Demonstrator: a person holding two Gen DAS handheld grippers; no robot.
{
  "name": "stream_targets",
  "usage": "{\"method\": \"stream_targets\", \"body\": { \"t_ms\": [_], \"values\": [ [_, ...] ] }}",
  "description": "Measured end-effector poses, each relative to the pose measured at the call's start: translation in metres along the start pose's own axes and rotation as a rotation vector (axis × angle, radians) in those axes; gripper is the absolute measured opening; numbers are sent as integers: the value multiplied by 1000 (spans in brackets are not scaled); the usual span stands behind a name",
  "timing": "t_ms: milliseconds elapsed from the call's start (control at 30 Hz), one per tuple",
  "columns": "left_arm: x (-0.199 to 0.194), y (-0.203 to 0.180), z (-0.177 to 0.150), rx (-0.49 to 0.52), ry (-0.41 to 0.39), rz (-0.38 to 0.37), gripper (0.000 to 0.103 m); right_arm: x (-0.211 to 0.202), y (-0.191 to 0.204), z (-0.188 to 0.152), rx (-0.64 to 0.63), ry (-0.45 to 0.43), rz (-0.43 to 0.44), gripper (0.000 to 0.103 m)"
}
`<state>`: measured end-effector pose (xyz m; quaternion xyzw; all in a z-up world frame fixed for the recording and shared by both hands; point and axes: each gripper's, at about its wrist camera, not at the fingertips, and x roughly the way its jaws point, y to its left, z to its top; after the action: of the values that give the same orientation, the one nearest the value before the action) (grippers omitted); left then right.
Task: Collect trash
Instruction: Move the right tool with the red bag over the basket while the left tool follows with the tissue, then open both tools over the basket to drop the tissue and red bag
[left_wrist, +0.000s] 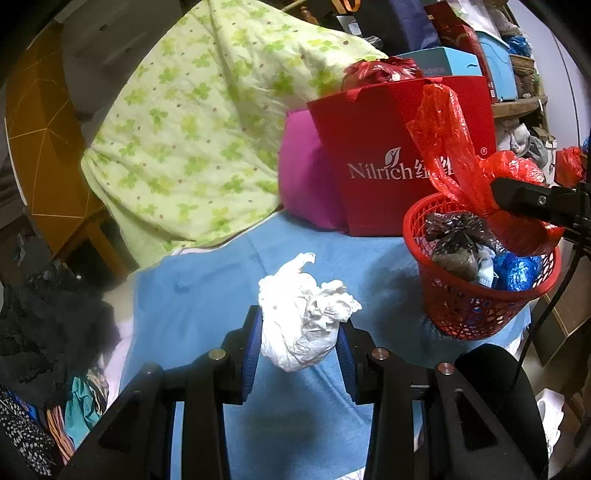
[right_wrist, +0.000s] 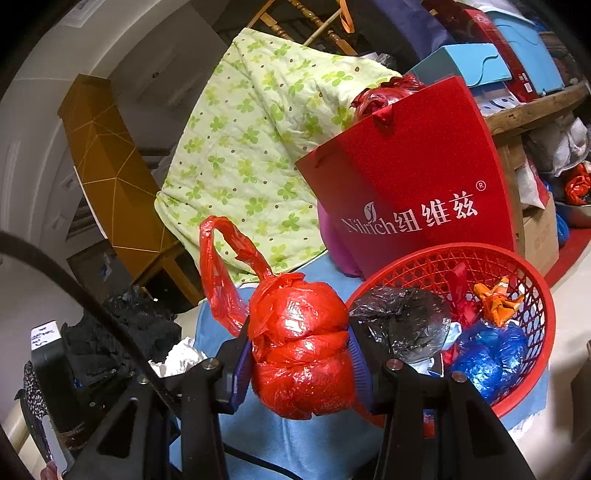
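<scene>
Pinching crumpled white paper (left_wrist: 306, 317) in our left gripper (left_wrist: 300, 332), we clamp a knotted red bag (right_wrist: 301, 347) in our right gripper (right_wrist: 297, 350) beside the red basket (right_wrist: 517, 258).

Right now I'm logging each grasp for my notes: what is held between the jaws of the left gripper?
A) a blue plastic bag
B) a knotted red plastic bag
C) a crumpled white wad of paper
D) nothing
C: in the left wrist view the left gripper has its jaws closed on the crumpled white wad of paper, above the blue cloth.

A blue sheet (left_wrist: 207, 280) carries the red basket (left_wrist: 476, 317) and red gift bag (left_wrist: 373, 155).
</scene>
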<state>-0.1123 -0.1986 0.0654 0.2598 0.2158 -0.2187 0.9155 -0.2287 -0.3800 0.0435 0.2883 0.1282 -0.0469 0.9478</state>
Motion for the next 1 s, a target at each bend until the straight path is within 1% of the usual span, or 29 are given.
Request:
{"method": "stream_targets", "body": {
  "t_ms": [233,767,867,1000],
  "values": [
    [-4,-12,4,27,-8,-7,40,-9,-4,1,13,-19,-6,49],
    [-6,-43,20,84,-29,-42,40,-26,-34,9,59,-55,-46,49],
    [-5,-46,26,80,-29,-63,40,-31,-43,13,76,-68,-61,49],
    [-4,-50,39,58,-32,-120,40,-41,-59,20,103,-98,-91,49]
  ]
}}
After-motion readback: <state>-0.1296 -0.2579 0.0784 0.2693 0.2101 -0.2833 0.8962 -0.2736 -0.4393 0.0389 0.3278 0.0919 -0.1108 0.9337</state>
